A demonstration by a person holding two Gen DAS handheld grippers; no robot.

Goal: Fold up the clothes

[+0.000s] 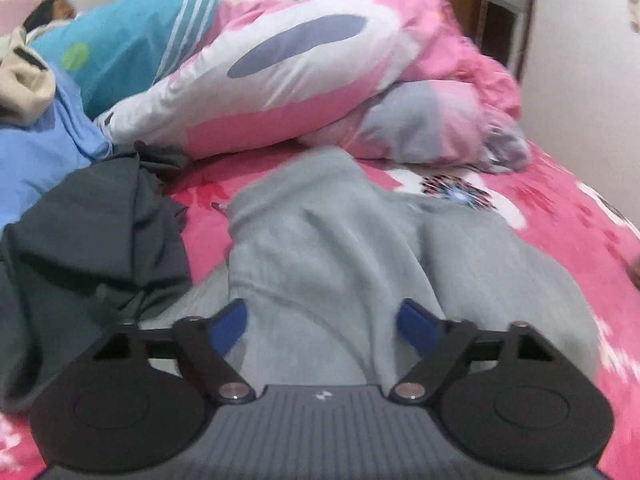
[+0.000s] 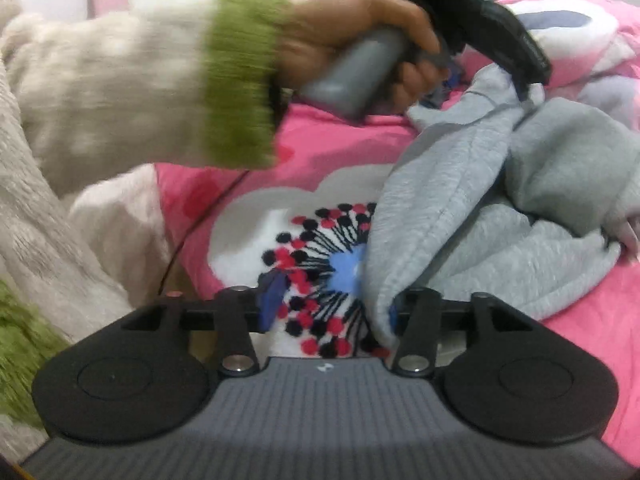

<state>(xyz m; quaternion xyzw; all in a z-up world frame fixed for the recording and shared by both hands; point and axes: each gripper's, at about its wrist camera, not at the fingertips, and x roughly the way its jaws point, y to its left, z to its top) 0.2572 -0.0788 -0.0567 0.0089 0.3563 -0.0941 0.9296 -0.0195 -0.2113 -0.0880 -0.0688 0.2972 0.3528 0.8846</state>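
Left wrist view. My left gripper (image 1: 320,326) is hanging over the grey garment (image 1: 360,248), its jaws spread, blue pads (image 1: 230,326) clear of the cloth on both sides; nothing is pinched between them. The grey garment is lying rumpled in the near middle of the bed (image 1: 560,216), on a pink floral sheet. A dark grey garment (image 1: 92,232) is lying heaped just to its left, overlapping its near edge. Far left, a light blue cloth (image 1: 36,148) is lying under a cream garment (image 1: 24,80). Along the far side, a bundled pink, white and grey quilt (image 1: 320,80) is resting beside a teal pillow (image 1: 124,48). A person's head is showing at the far left edge, blurred.

Right wrist view. My right gripper (image 2: 328,312) is pointing down at the sheet's flower print (image 2: 320,264), its jaws spread. The near edge of the grey garment (image 2: 500,220) is draping against the right finger, while the left blue pad (image 2: 270,300) is standing apart from it, so the cloth is not being pinched. The garment is lying bunched to the right, rising toward the far side. There my left hand (image 2: 360,48), in a cream sleeve (image 2: 120,92) with a green cuff (image 2: 240,80), is gripping the other gripper's grey handle. That gripper's black tip is meeting the garment's raised far edge; motion blur is hiding whether it touches. The pink quilt (image 2: 580,20) is lying at the far right.
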